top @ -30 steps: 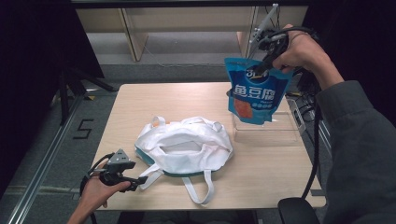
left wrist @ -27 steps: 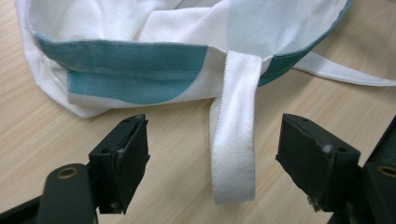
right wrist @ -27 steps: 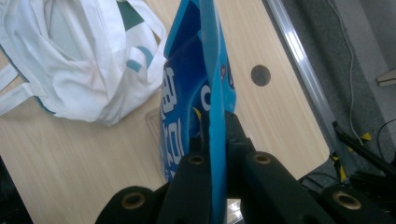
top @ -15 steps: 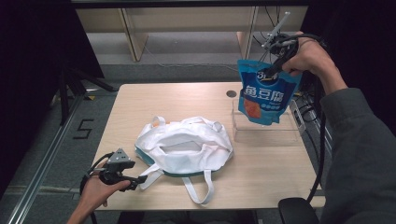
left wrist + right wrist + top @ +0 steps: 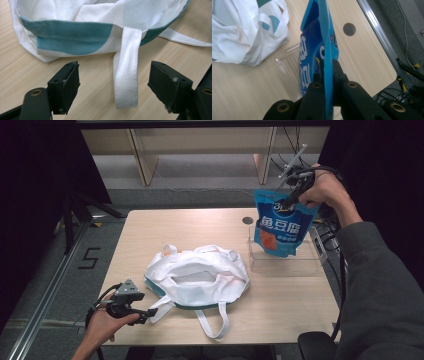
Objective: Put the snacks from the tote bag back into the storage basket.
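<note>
The right claw (image 5: 289, 200), clamped on the top edge of the blue snack pouch (image 5: 281, 226) hanging above the clear tray (image 5: 300, 265), could let it swing and miss the tote bag (image 5: 200, 275) beside that tray, since the left claw (image 5: 113, 87) gapes empty around the bag's strap (image 5: 126, 82).

The white cloth tote bag with teal patches (image 5: 197, 277) lies in the middle of the pale wooden table (image 5: 165, 227); one of its flat white cloth straps (image 5: 126, 75) lies on the table between the open jaws of the left gripper (image 5: 145, 311), at the table's near left edge; to the right of the bag sits the clear plastic tray (image 5: 285, 265); the blue snack pouch (image 5: 281, 225) hangs above that tray, its top edge pinched in the right gripper (image 5: 289, 200); a small round hole (image 5: 247, 220) is in the table behind the tray.
</note>
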